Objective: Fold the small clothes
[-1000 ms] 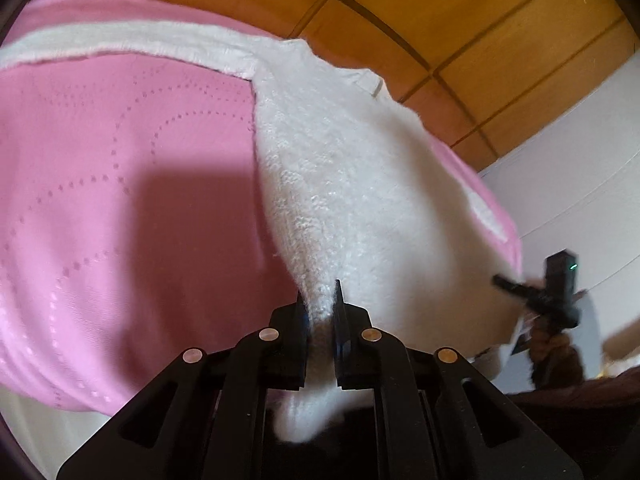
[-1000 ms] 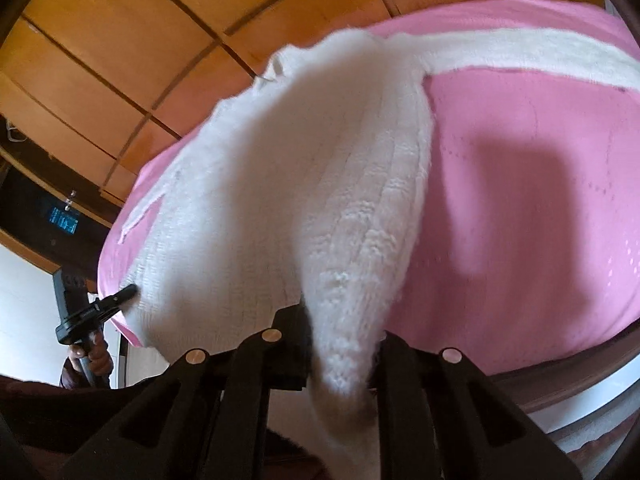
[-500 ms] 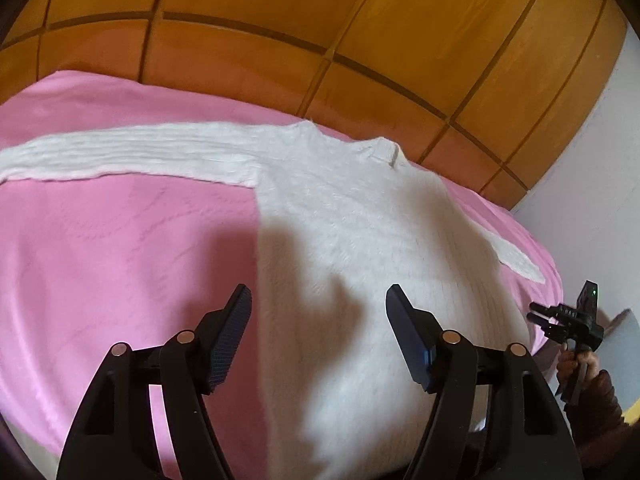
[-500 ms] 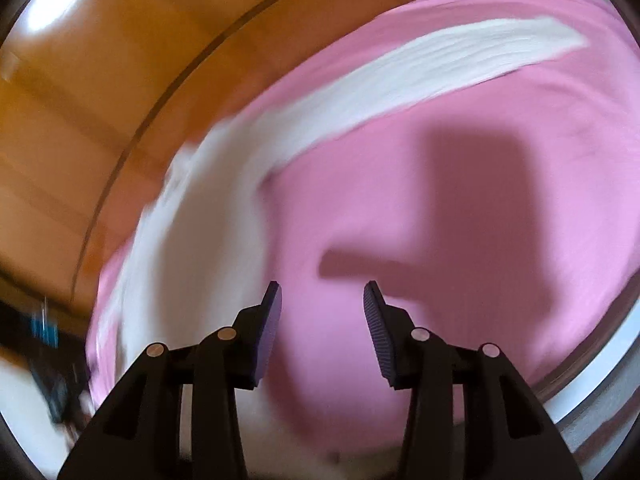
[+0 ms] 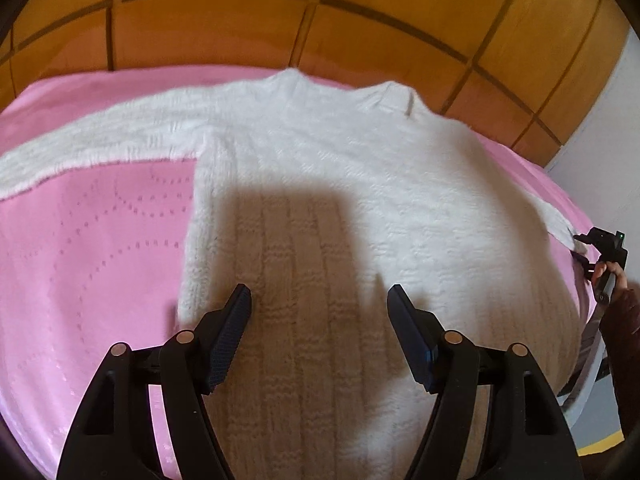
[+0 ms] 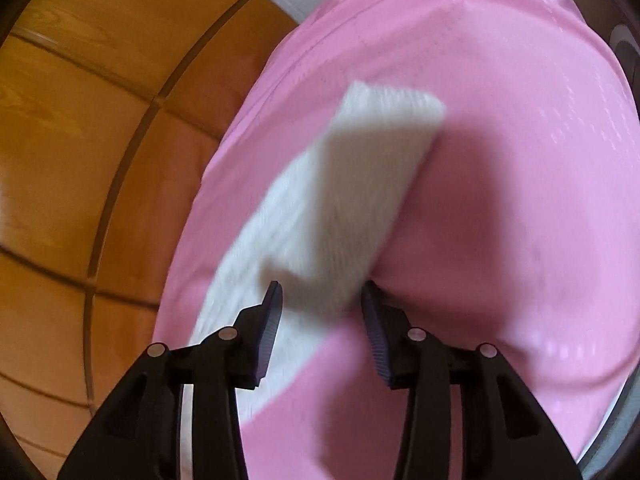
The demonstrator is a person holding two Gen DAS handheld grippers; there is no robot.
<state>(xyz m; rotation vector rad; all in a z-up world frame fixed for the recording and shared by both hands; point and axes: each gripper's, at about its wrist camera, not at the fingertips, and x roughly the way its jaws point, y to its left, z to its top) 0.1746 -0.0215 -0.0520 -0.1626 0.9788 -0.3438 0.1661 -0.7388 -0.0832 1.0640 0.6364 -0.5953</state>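
A white knitted sweater (image 5: 360, 184) lies flat on the pink bed cover (image 5: 88, 248), neck toward the headboard, one sleeve stretched out to the left. My left gripper (image 5: 319, 300) is open and empty, hovering over the sweater's lower body. My right gripper (image 6: 320, 298) is open and empty, just above the sweater's right sleeve (image 6: 340, 200), whose cuff end points away from me; that view is blurred. The right gripper also shows in the left wrist view (image 5: 600, 248) at the sweater's right sleeve end.
A wooden panelled headboard (image 5: 320, 20) stands behind the bed. A white wall (image 5: 600, 120) is at the right. The bed edge (image 6: 608, 420) runs along the lower right of the right wrist view.
Both grippers let go of the sweater's hem and opened. The sweater now lies flat. The left gripper rose over the body; the right swung out to the right sleeve.
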